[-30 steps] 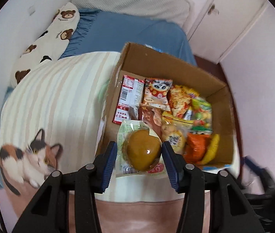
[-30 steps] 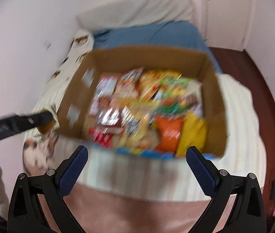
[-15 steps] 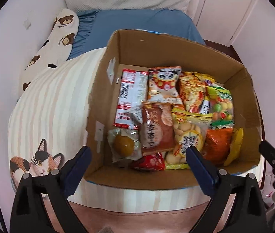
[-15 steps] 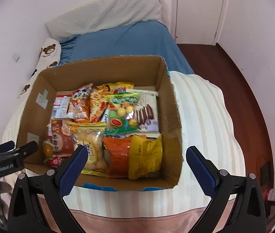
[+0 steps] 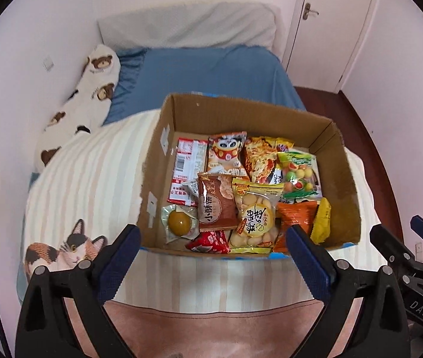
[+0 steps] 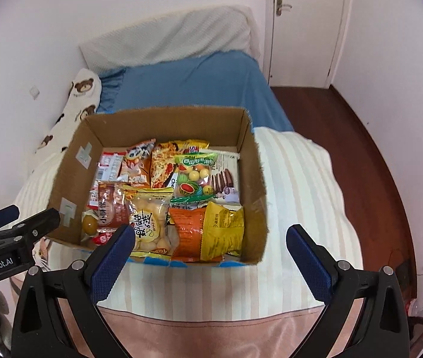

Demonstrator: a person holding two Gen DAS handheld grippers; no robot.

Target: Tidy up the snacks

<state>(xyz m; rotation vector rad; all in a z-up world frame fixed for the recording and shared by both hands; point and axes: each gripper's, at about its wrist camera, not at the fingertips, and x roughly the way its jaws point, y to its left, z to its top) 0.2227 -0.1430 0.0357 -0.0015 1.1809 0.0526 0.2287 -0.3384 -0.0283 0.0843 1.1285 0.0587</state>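
Bed [image 5: 211,68]: blue sheet at the far end, grey-white pillow against the wall, a bear-print bolster [image 5: 89,95] along the left wall.
Blanket [image 5: 92,179]: cream with pale stripes and a calico cat print at its left corner; covers the near half of the bed; the box stands on it.
Cardboard box [image 5: 345,179]: open top, flaps missing, pale tape patches on the inner left wall; holds all the snacks seen.
Snacks, back row: red-and-white packet [image 5: 186,167] at left, panda-print bag [image 5: 226,155], pizza-print bag [image 5: 260,158], fruit-candy bag [image 5: 298,173]; the right wrist view also shows a white chocolate-biscuit pack [image 6: 224,176] against the right wall.
Snacks, front row: brown cracker bag [image 5: 215,205], yellow-rimmed clear bag of round biscuits [image 5: 254,217], orange bag [image 5: 295,217], yellow bag [image 5: 323,217], small red packet [image 5: 210,240] at the front wall.
Egg-yolk pastry [image 5: 178,222]: in a clear wrapper, lying in the box's front-left corner, touching the brown cracker bag; no pad on it.
Left gripper [image 5: 211,253]: jaws spread wide after having just opened, nothing between them; hangs over the box's near edge, above the pastry.
Right gripper [image 6: 211,253]: jaws spread wide, nothing gripped; hangs over the near right part of the box.
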